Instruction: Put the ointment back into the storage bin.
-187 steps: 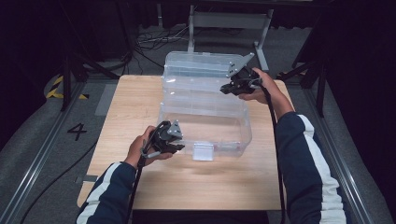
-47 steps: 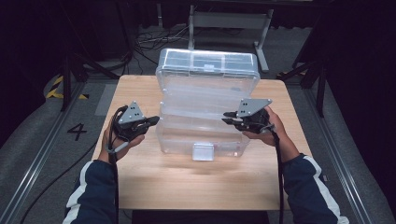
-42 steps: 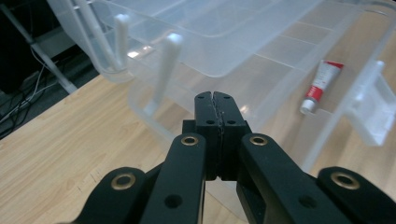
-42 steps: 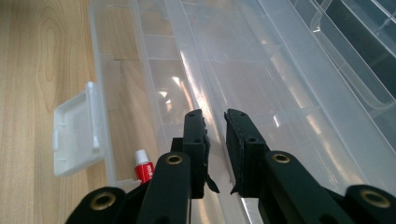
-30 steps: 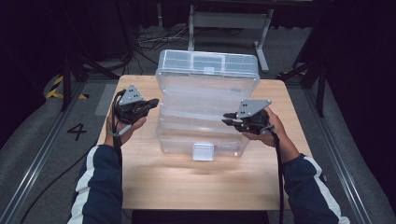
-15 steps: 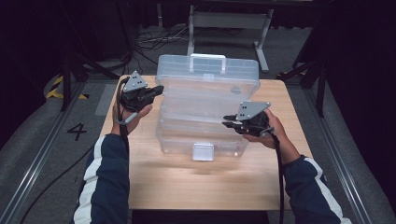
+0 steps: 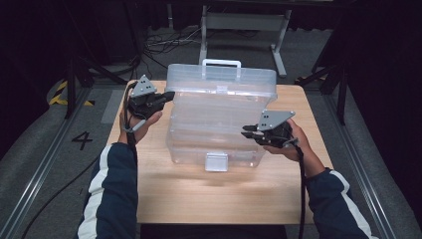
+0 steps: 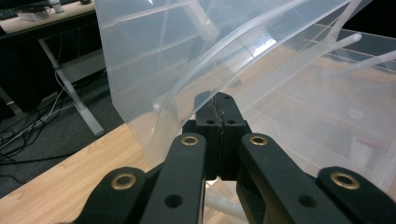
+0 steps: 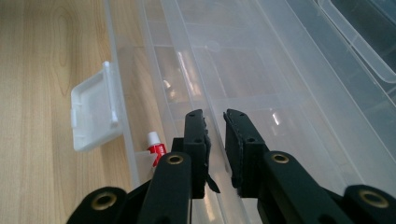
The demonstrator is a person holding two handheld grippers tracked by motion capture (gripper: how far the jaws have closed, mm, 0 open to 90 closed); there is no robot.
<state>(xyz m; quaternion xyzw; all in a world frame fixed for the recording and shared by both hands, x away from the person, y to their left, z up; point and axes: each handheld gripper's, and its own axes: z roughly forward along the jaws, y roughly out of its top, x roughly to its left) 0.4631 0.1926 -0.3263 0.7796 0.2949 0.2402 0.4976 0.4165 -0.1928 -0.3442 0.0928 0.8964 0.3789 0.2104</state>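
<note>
While its lid [image 7: 221,84] tilts half-raised, the clear box [image 7: 214,137] holds a small red-and-white tube [image 9: 154,150]; both hand-held grippers clenched.

Your high view looks forward and down over the table [image 7: 209,199]. Each gripper view rides close behind its jaws, facing the clear plastic case [image 7: 219,124] [image 8: 289,107] [image 9: 261,60] at twelve o'clock; all three share it.

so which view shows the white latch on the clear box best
The right gripper view: the white latch is large, hanging open off the clear box front. The high view shows it small; the left gripper view gives the box's lid.
</note>
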